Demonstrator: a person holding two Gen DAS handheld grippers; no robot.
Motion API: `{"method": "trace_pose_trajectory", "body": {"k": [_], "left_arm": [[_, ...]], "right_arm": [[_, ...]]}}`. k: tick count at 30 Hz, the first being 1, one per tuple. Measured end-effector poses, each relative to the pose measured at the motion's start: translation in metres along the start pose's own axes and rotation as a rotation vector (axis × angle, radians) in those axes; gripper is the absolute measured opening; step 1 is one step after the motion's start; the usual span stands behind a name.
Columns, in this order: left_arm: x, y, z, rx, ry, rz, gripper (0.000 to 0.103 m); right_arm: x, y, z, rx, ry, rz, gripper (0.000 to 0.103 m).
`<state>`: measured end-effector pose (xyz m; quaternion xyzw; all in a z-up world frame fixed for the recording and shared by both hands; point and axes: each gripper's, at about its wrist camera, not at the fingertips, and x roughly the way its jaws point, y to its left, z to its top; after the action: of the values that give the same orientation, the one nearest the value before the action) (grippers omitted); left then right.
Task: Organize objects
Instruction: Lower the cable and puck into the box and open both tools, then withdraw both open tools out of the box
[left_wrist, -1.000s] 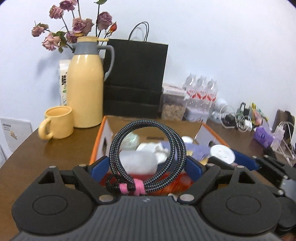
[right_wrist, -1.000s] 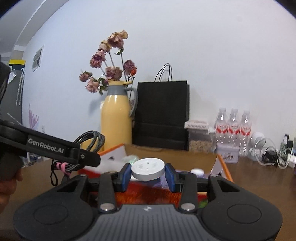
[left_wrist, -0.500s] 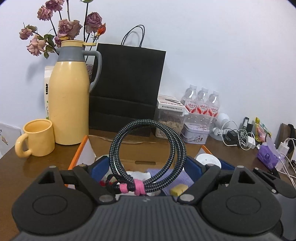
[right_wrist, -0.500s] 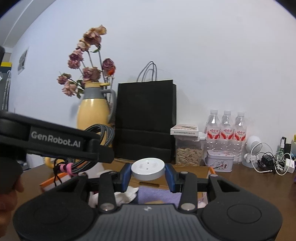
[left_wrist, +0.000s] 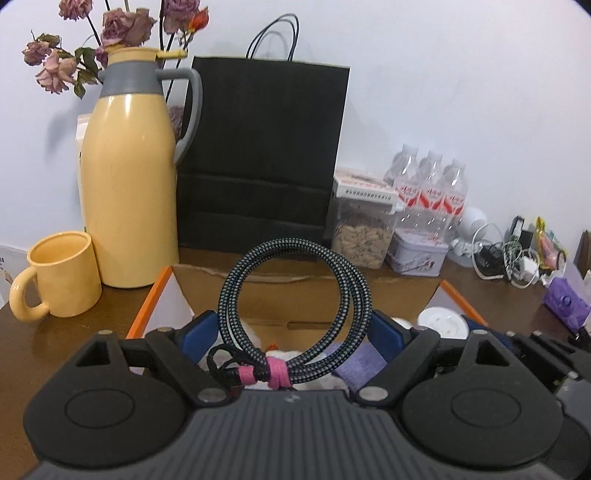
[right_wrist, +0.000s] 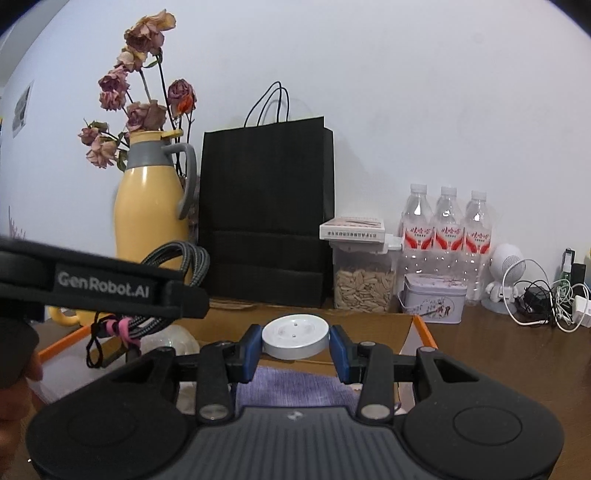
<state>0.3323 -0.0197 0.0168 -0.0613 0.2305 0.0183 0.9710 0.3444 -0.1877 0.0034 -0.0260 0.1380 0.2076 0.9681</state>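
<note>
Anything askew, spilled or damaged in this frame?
Nothing spilled or broken. The only untidy spot is the tangle of chargers and white cables at the table's right end. The coiled cable and the white disc sit squarely between the fingers.

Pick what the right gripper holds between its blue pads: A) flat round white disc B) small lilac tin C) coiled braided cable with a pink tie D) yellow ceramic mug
A: the right gripper has its blue pads pressed on either side of the flat round white disc; the coiled braided cable with the pink tie sits in the left gripper instead.
</note>
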Motion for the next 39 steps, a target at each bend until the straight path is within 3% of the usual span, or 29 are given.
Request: {"method": "trace_pose_trajectory", "body": {"k": [7, 9, 10, 11, 13, 25, 39], "left_arm": [[-0.002, -0.001, -0.003, 0.012, 0.003, 0.005, 0.091], [-0.004, 0.001, -0.002, -0.004, -0.010, 0.015, 0.103], [-0.006, 0.002, -0.001, -0.015, -0.024, 0.024, 0.103], [-0.008, 0.003, -0.001, -0.025, -0.035, 0.030, 0.103], [-0.009, 0.005, 0.001, -0.036, -0.035, 0.031, 0.103], [-0.018, 0.003, 0.002, -0.031, -0.045, 0.015, 0.103], [-0.068, 0.015, -0.013, -0.029, -0.105, -0.017, 0.103]], "right_arm": [[-0.001, -0.002, -0.002, -0.001, 0.019, -0.013, 0.039], [-0.003, -0.003, -0.003, 0.007, 0.025, -0.018, 0.041], [-0.003, -0.004, -0.003, 0.015, 0.029, -0.016, 0.056], [-0.005, -0.005, -0.004, 0.025, 0.029, -0.014, 0.081], [-0.008, -0.006, -0.004, 0.032, 0.016, -0.009, 0.103], [-0.012, -0.001, -0.005, 0.016, 0.034, -0.012, 0.103], [-0.052, 0.004, -0.004, -0.030, -0.013, 0.010, 0.103]]}}
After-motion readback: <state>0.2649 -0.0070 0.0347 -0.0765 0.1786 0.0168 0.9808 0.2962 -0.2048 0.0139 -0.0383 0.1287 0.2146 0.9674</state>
